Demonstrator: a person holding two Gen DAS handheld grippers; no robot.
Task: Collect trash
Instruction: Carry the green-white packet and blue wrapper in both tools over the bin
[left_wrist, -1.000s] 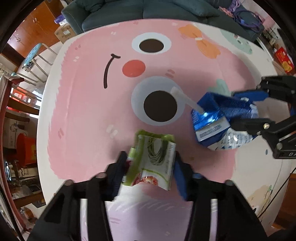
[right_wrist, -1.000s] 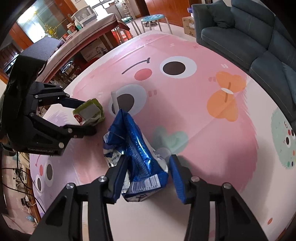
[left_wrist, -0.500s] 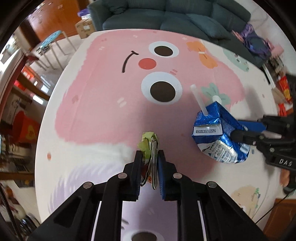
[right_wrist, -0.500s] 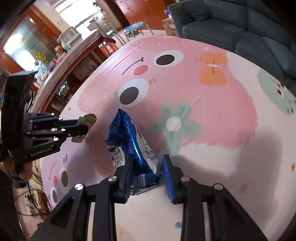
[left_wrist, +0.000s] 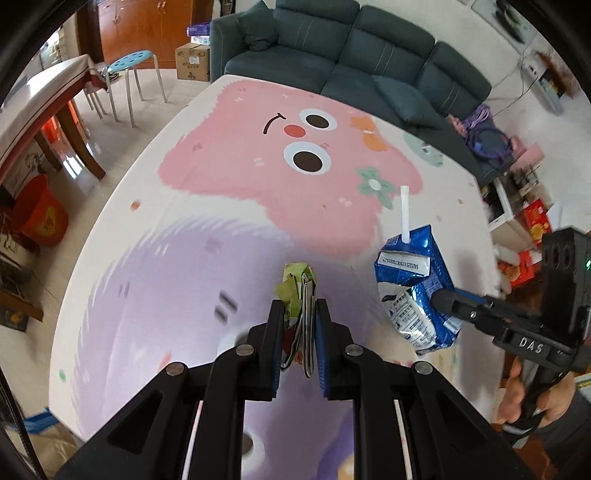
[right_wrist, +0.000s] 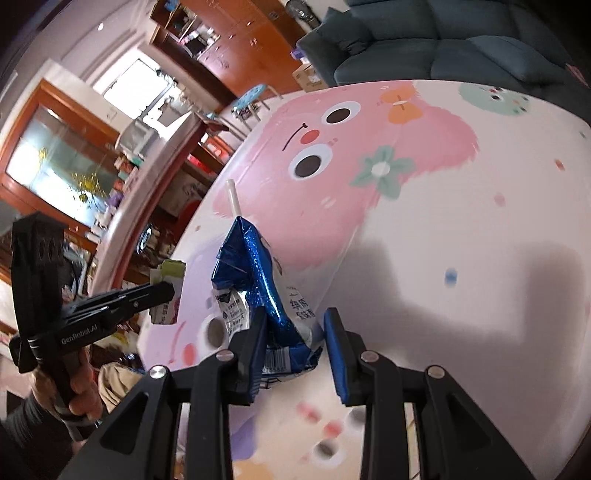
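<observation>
Two pieces of trash are already off the table, one in each tool. In the left wrist view the left gripper (left_wrist: 300, 332) is clamped on a flattened green drink carton (left_wrist: 298, 288), squashed thin between the pads at the picture's centre, over the lilac part of the cartoon-print table cover (left_wrist: 207, 173). At about 3 o'clock from it hangs the crumpled blue milk carton (left_wrist: 413, 288), white straw (left_wrist: 405, 212) sticking up at 12 o'clock, pinched near its lower end by the right gripper (left_wrist: 448, 301), which a hand (left_wrist: 524, 391) holds at 4 o'clock. The right wrist view agrees: the right gripper (right_wrist: 295, 343) presses on the blue milk carton (right_wrist: 258, 280), its jaws having just been closing on the crushed base, and the left gripper (right_wrist: 164, 291) at 9 o'clock carries the green drink carton (right_wrist: 168, 291).

Picking up looks finished; the step in hand seems to be carrying both cartons away. No bin is surely identifiable, though a red tub (left_wrist: 40, 218) stands on the floor at 9 o'clock. Next, both grips must hold until the cartons are over a container, then let go
</observation>
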